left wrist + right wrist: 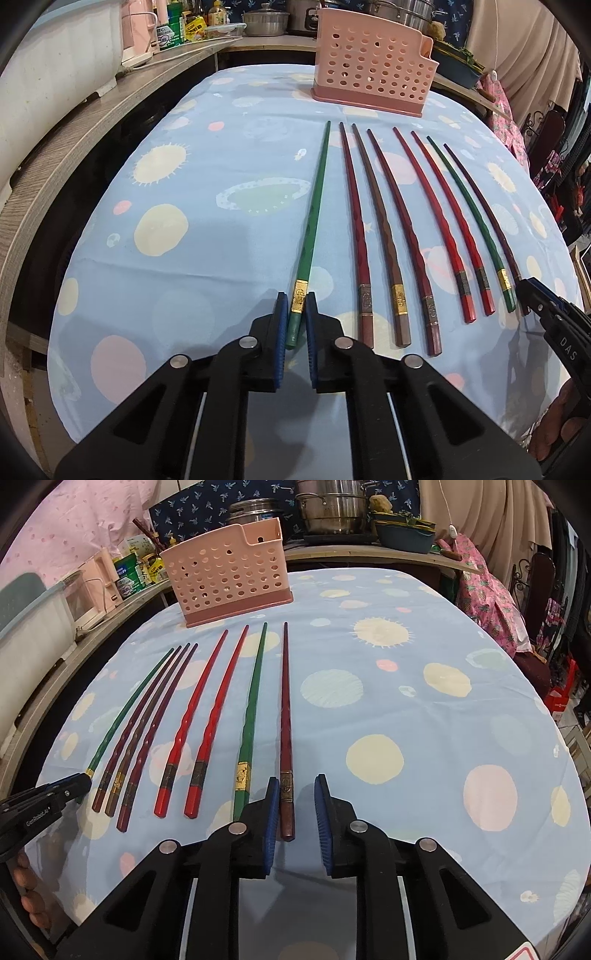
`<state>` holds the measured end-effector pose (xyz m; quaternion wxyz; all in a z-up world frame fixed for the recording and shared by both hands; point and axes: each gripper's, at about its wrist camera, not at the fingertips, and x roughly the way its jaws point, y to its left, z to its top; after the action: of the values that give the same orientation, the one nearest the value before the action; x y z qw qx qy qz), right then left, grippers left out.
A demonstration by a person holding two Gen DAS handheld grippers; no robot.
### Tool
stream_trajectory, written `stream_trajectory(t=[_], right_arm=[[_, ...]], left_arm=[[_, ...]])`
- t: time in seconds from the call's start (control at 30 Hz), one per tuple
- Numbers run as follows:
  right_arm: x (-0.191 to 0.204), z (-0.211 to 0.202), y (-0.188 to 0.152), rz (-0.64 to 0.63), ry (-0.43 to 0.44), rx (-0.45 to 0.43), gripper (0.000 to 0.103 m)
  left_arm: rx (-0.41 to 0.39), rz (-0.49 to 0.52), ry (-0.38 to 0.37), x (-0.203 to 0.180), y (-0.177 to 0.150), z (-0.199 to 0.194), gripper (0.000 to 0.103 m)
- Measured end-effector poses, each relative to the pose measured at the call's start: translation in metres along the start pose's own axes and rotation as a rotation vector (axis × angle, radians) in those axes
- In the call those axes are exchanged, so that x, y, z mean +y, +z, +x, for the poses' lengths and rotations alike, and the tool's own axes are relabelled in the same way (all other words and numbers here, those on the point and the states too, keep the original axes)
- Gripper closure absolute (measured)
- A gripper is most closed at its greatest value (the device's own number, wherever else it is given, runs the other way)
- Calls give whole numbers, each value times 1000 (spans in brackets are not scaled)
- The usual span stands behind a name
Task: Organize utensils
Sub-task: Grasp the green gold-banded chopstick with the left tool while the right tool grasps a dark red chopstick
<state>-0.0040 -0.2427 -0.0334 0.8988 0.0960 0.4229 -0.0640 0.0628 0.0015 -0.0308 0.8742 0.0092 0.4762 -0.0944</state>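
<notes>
the left tongs [297, 308] are pinching the thick end of the outermost green chopstick [312, 221], both blue pads pressed against it at and just below its gold band, near the table's front edge. the right tongs [295, 794] stand spread around the handle end of a dark maroon chopstick [285, 716]: the left pad is at or against it, the right pad clearly apart, so nothing is gripped there yet.

between these two, six more chopsticks lie side by side on the blue planet-print tablecloth [184, 184], tips pointing toward the table's far edge, where the pink perforated holder [369, 70] stands upright, well apart from the row.

these sticks look light, rigid and lacquered, so probably slick; a thin round shaft could roll or swivel between flat pads. the squared butt with the metal band seems the best place to hold, giving flat faces and some texture. held so far from the middle, the long tip will likely droop or pivot, so firm, square pressure matters.
</notes>
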Motion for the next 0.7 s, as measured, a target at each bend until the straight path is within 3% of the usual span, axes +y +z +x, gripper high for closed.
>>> stream_trajectory(t=[0.17, 0.7], right_arm=[[-4, 0, 0, 11, 3, 1, 94], [-5, -2, -2, 15, 10, 3, 95]], left_arm=[[5, 3, -2, -1, 1, 0, 95], [14, -4, -7, 0, 1, 0, 95]])
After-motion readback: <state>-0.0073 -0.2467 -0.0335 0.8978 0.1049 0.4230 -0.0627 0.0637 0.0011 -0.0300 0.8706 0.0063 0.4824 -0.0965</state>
